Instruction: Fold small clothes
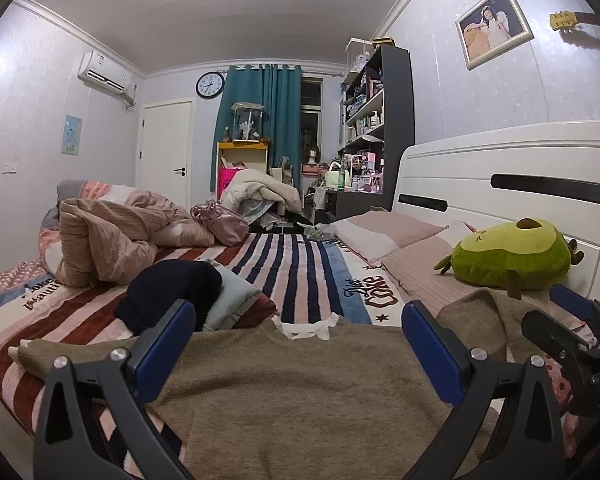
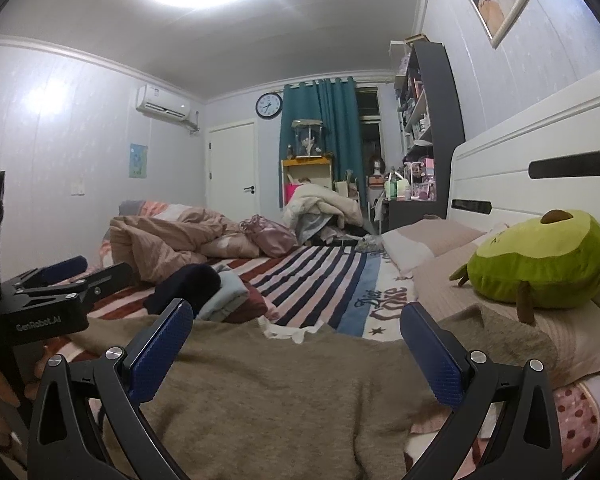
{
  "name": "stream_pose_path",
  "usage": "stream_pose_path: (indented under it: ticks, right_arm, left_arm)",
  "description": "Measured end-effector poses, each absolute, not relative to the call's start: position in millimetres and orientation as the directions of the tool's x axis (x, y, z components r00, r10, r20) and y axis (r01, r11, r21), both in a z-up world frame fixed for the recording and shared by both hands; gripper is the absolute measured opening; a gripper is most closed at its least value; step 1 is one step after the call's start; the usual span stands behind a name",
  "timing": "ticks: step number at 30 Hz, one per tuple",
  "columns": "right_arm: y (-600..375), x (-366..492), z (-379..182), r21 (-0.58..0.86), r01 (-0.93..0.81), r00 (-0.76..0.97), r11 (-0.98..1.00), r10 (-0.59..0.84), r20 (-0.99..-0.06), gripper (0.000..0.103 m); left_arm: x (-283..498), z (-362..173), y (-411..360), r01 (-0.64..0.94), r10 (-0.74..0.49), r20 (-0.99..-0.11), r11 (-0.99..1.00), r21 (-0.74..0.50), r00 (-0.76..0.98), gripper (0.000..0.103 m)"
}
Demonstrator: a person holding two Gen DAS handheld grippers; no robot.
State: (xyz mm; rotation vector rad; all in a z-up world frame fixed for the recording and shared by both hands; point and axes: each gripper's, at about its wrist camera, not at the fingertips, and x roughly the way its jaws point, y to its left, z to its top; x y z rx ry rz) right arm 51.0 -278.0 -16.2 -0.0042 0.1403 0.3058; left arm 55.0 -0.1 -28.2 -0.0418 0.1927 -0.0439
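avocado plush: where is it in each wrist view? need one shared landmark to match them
Left wrist: avocado plush right of centre, on the pillow by the headboard.
Right wrist: avocado plush far right, on the same pillow.
Shared landmark: wall clock left of the teal curtain.

Both wrist views low across bed [image 1: 308,264]

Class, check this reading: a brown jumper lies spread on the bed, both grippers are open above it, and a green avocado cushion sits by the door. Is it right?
One detail is wrong. The green avocado cushion sits on the pillows against the white headboard, not by the door, as the right wrist view shows. The rest stands: the brown jumper lies spread on the bed, and the left gripper and right gripper are open above it.
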Motion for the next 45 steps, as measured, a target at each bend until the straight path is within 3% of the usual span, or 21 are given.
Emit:
stream_pose_path:
  ticks: [36, 45]
  right_arm:
    - [-277, 52, -24, 0.05, -0.325, 0.934, 0.945, 0.328, -0.142, 0.103]
    - [-266, 71, -31, 0.06, -0.352, 0.916, 0.934, 0.357, -0.182, 0.103]
  left_arm:
    - [62, -37, -2, 0.05, -0.06, -0.227, 0.997, -0.051, 0.972, 0.102]
    - [77, -52, 22, 0.031, -0.058, -0.276, 0.995, -0.098, 0.96, 0.102]
